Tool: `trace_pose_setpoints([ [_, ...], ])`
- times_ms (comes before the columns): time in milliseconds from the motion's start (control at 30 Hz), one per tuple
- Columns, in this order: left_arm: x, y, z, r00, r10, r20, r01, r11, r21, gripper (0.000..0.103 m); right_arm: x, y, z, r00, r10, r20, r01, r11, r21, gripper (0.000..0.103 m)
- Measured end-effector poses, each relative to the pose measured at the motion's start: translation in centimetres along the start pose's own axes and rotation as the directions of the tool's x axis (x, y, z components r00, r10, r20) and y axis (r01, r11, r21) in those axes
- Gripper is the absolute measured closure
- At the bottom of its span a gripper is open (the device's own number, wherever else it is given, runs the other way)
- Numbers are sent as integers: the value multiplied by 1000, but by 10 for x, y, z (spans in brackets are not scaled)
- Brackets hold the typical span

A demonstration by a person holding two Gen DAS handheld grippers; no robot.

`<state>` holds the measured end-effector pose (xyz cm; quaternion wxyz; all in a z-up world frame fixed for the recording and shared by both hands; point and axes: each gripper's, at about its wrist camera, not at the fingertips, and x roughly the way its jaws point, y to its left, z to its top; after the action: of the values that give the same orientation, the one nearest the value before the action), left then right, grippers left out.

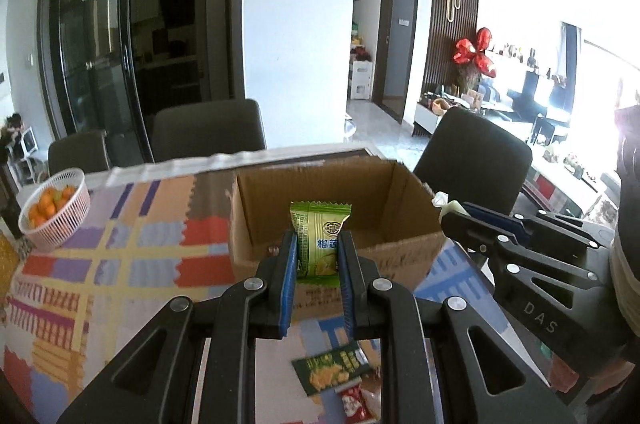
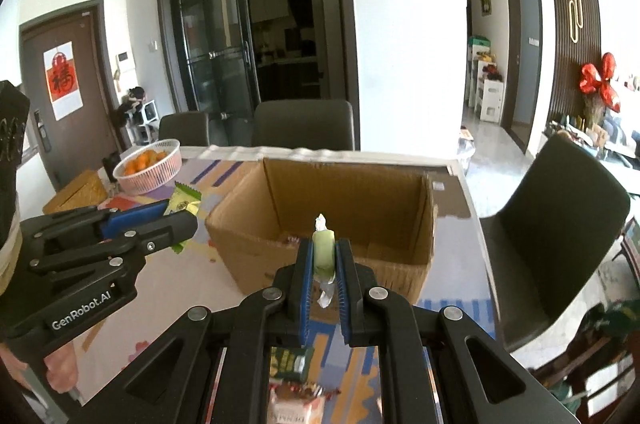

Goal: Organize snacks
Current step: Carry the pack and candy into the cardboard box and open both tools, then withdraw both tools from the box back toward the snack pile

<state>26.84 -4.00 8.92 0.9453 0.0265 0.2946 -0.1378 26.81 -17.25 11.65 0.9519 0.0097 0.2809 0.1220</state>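
My left gripper [image 1: 318,244] is shut on a green snack packet [image 1: 318,240], held upright in front of the open cardboard box [image 1: 404,191]. In the right wrist view the left gripper [image 2: 176,220] shows at the left with the green packet [image 2: 182,201] in it. My right gripper [image 2: 324,252] is shut on a small pale-green wrapped sweet [image 2: 323,248], seen edge-on, just short of the box [image 2: 248,224]. The right gripper [image 1: 456,216] also shows at the right of the left wrist view. Some small snacks lie on the box floor.
Loose snack packets [image 1: 332,372] lie on the patterned tablecloth [image 1: 120,264] below the grippers, also seen as snack packets [image 2: 290,364]. A pink basket of oranges [image 1: 56,212] stands far left. Dark chairs [image 1: 208,131] ring the table; one chair [image 2: 560,224] is at the right.
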Motion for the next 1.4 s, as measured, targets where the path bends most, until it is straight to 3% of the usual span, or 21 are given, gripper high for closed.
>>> trace_pose_setpoints([
  [300, 21, 4, 28, 1000, -16, -9, 16, 1000, -9, 83, 19, -9, 34, 1000, 0, -2, 0, 1000, 7, 91],
  [733, 84, 18, 37, 987, -42, -154, 33, 998, -60, 82, 72, -30, 45, 992, -45, -120, 48, 998, 27, 91],
  [767, 85, 16, 37, 987, -36, -159, 28, 998, -54, 80, 75, -30, 44, 991, -49, -125, 53, 998, 24, 91],
  [800, 86, 16, 35, 986, -33, -161, 25, 998, -53, 71, 74, -31, 43, 991, -55, -126, 58, 998, 24, 90],
  [867, 83, 16, 32, 987, -34, -159, 25, 998, -58, 56, 75, -31, 41, 990, -80, -118, 83, 996, 20, 82],
  [900, 81, 16, 30, 987, -29, -156, 20, 998, -56, 55, 75, -31, 39, 989, -88, -122, 91, 996, 19, 67],
  [933, 79, 16, 29, 988, -22, -152, 14, 999, -51, 55, 73, -31, 37, 989, -87, -120, 90, 996, 21, 62],
  [1400, 24, 6, 5, 996, 25, -91, -26, 1000, -10, 51, 30, -19, 14, 996, -49, -72, 50, 999, 6, 58],
])
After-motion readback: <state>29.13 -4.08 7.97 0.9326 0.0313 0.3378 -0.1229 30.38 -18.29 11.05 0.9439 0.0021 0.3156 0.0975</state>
